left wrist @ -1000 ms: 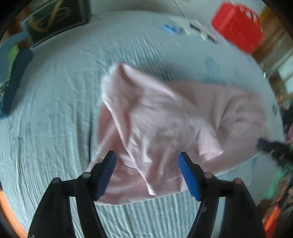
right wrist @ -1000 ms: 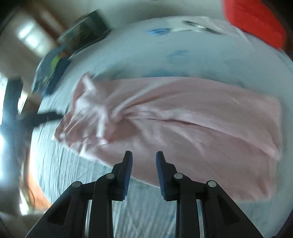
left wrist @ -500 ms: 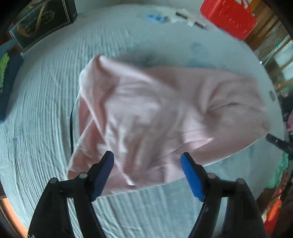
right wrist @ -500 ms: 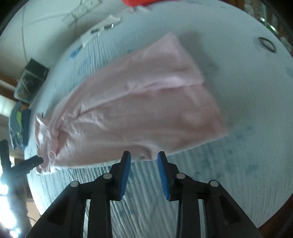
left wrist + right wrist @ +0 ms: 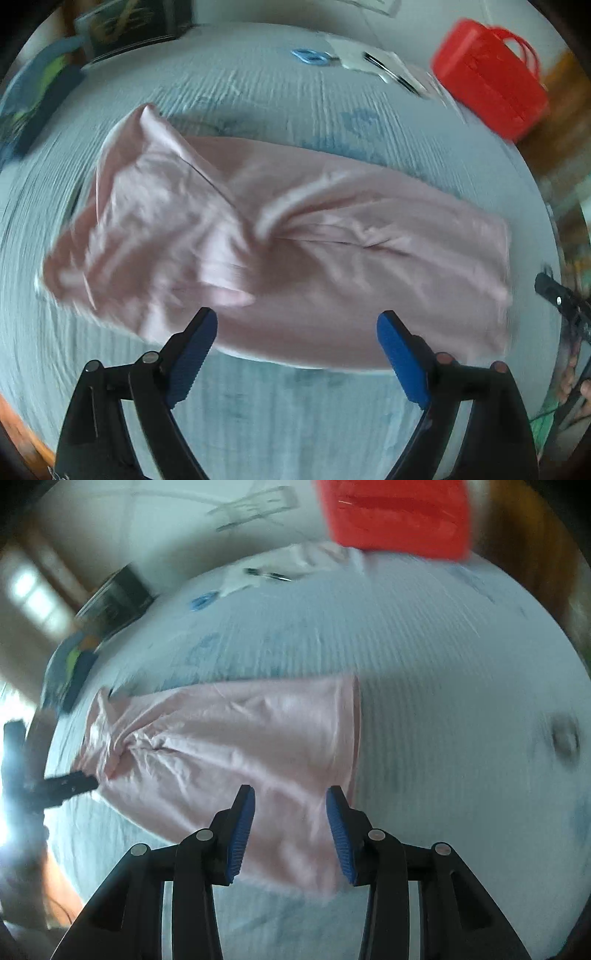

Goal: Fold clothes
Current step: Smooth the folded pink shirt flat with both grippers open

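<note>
A pale pink garment (image 5: 288, 251) lies crumpled and twisted at its middle on a light blue ribbed sheet (image 5: 258, 406). In the left wrist view my left gripper (image 5: 297, 332) hovers above the garment's near edge, its jaws opening wide with nothing pinched between the blue pads. In the right wrist view the same pink garment (image 5: 229, 746) stretches leftward, and my right gripper (image 5: 290, 812) hangs over its near right corner with jaws opening, the pads apart from the cloth. The other gripper's black tip (image 5: 70, 784) shows at the garment's left end.
A red plastic basket (image 5: 487, 96) stands at the far right of the bed. Papers and pens (image 5: 384, 66), a blue ring (image 5: 310, 57) and a dark box (image 5: 133, 26) lie along the far edge. Blue-green cloth (image 5: 33, 99) sits far left. A dark ring (image 5: 563, 738) lies right.
Both grippers have swung sideways over the bed and their jaws have spread wider. The garment now lies more stretched out, with the right gripper over its corner.
</note>
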Motion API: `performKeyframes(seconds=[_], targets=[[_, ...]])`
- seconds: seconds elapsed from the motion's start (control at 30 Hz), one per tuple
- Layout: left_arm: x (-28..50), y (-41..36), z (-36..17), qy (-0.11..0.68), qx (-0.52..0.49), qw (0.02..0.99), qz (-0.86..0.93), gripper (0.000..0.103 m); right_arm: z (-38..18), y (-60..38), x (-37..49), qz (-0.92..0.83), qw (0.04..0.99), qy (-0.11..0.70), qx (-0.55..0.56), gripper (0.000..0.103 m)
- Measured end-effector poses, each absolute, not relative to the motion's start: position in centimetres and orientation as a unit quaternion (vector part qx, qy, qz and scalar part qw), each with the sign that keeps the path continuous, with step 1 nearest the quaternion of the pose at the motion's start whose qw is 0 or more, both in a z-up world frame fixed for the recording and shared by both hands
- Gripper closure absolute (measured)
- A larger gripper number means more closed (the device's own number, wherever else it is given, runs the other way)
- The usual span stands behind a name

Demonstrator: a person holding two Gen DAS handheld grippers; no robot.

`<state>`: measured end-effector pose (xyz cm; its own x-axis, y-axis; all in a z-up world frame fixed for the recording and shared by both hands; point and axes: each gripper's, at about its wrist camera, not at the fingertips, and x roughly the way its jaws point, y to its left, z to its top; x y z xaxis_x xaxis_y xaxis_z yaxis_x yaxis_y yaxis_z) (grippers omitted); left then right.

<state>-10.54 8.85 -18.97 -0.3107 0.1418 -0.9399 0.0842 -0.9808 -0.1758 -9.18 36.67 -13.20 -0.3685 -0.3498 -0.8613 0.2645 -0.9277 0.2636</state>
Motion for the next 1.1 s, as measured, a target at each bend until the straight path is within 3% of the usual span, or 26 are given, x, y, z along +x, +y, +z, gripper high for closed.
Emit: performKeyframes(seconds=[0.1, 0.2, 0.33, 0.37, 0.53, 0.9, 1.1], targets=[[-9.2, 13.3, -20.1, -0.151, -0.603, -0.012, 0.783, 0.014, -13.3, 37.8, -12.1, -0.808, 0.24, 0.013, 0.538, 0.063], [-8.6, 17.5, -21.0, -0.151, -0.616, -0.043, 0.772, 0.014, -13.1, 38.4, -13.8, -0.787, 0.289, 0.052, 0.543, 0.063], [-8.1, 19.3, -23.9, -0.222, -0.644, -0.029, 0.732, 0.017, -13.0, 38.9, -14.9, -0.771, 0.324, 0.095, 0.539, 0.063], [-8.0, 19.5, -24.3, -0.225, -0.648, -0.039, 0.727, 0.022, -13.0, 39.2, -15.1, -0.77, 0.327, 0.101, 0.539, 0.063], [-7.7, 24.0, -23.6, -0.178, -0.618, -0.114, 0.757, 0.022, -13.7, 40.0, -16.0, -0.754, 0.368, 0.144, 0.524, 0.063], [-6.6, 33.4, -22.0, -0.25, -0.579, -0.241, 0.738, 0.022, -15.6, 39.9, -20.5, -0.675, 0.515, 0.266, 0.456, 0.065], [-7.2, 35.4, -23.9, -0.253, -0.577, -0.29, 0.721, 0.022, -17.1, 39.4, -21.3, -0.644, 0.55, 0.299, 0.44, 0.065]])
